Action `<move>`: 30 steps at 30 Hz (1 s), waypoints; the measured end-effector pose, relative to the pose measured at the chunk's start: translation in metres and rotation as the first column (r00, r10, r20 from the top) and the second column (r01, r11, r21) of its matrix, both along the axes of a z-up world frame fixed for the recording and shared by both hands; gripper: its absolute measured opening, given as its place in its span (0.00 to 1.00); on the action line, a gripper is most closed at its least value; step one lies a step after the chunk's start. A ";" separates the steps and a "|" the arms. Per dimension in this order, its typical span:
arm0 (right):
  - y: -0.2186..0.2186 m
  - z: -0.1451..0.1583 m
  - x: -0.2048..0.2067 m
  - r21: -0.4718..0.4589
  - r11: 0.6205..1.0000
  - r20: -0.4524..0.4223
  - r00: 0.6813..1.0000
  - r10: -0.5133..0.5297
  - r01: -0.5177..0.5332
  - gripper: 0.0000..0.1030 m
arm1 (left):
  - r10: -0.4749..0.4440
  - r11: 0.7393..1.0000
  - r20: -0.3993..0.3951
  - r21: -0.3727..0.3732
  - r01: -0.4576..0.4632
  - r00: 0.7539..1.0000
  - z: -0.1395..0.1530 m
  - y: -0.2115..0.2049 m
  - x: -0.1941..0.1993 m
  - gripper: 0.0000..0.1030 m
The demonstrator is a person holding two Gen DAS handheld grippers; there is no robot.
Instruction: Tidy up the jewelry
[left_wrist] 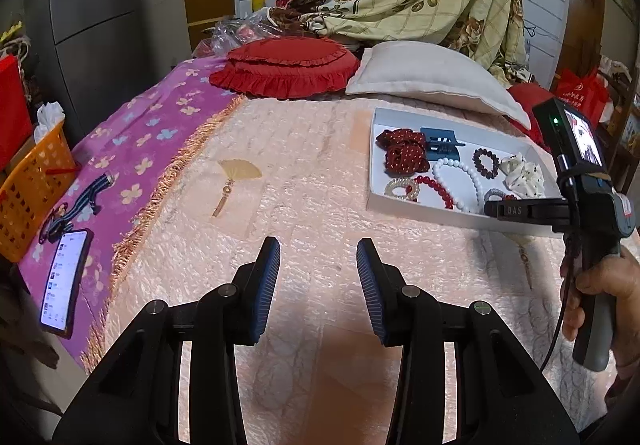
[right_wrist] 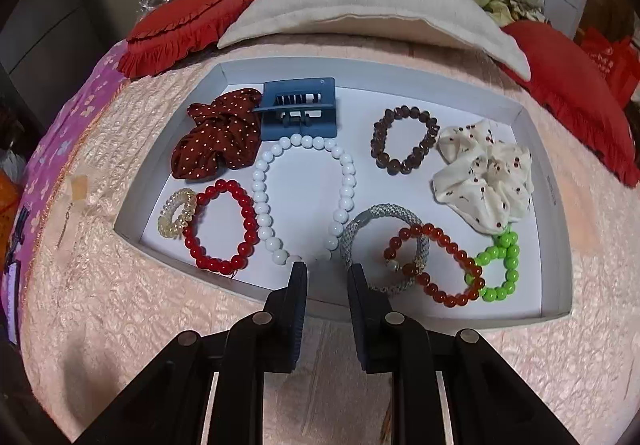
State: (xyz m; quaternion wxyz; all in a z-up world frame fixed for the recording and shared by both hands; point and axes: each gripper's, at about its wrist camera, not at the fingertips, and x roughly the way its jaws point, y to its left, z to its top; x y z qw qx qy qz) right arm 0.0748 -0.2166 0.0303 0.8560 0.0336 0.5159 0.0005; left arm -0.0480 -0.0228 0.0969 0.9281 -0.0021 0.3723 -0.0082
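A white tray (right_wrist: pixel 554 181) is lying on a bed covered in a pale pink bedspread (right_wrist: pixel 160 309), and everything here is placed relative to that tray.

Nearest the viewer, the right tongs (right_wrist: pixel 327 270) are hovering over the tray's near edge, their jaws standing slightly apart with nothing between them. The left tongs (left_wrist: pixel 318 249) are hanging over bare bedspread to the left of the tray, jaws apart and gripping nothing. A hand (left_wrist: pixel 596 297) is holding the right tool's handle.

Inside the tray, along the near side, are lying a clear coiled hair tie (right_wrist: pixel 176 213), a red bead bracelet (right_wrist: pixel 250 221), a white bead necklace (right_wrist: pixel 348 181), a grey woven band (right_wrist: pixel 352 241), an orange-red bead bracelet (right_wrist: pixel 448 241) overlapping the band, and a green bead bracelet (right_wrist: pixel 508 269). Farther in are sitting a dark red dotted scrunchie (right_wrist: pixel 216 141), a blue hair claw (right_wrist: pixel 298 109), a brown bead bracelet (right_wrist: pixel 404 139) and a cream floral scrunchie (right_wrist: pixel 486 177).

Left of the tray, a small fan charm (left_wrist: pixel 236 175) is resting on the bedspread. Beyond the tray's far edge, a cream pillow (right_wrist: pixel 360 5) and a red frilled cushion (right_wrist: pixel 188 29) are lying side by side.
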 end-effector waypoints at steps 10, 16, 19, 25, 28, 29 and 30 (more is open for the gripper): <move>-0.020 0.009 -0.028 -0.073 0.997 0.118 0.993 -0.019 0.028 0.19 | -0.013 1.000 -0.005 -0.021 0.013 1.000 0.003 0.001 -0.006 0.38; -0.060 0.003 -0.021 0.011 0.995 0.067 0.993 -0.102 0.101 0.20 | -0.018 1.000 -0.002 -0.021 0.018 1.000 0.004 -0.002 -0.010 0.38; -0.053 0.004 -0.019 -0.011 0.996 0.043 0.995 -0.086 0.087 0.20 | -0.020 1.000 0.010 -0.016 0.021 1.000 0.006 -0.003 -0.013 0.38; -0.047 0.005 -0.027 0.000 0.998 0.074 0.995 -0.070 0.070 0.20 | -0.013 1.000 0.025 -0.010 0.013 1.000 0.011 -0.002 -0.018 0.39; -0.049 0.016 -0.037 0.027 0.996 0.134 0.987 -0.086 0.083 0.20 | -0.007 1.000 0.037 -0.005 0.007 0.999 0.015 0.000 -0.022 0.39; -0.049 0.021 -0.041 0.034 0.996 0.151 0.984 -0.090 0.086 0.20 | -0.005 1.000 0.041 -0.002 0.005 0.999 0.016 0.001 -0.024 0.39; -0.049 0.028 -0.047 0.036 0.995 0.172 0.981 -0.093 0.088 0.20 | -0.003 1.000 0.047 0.001 0.003 0.999 0.018 0.001 -0.026 0.39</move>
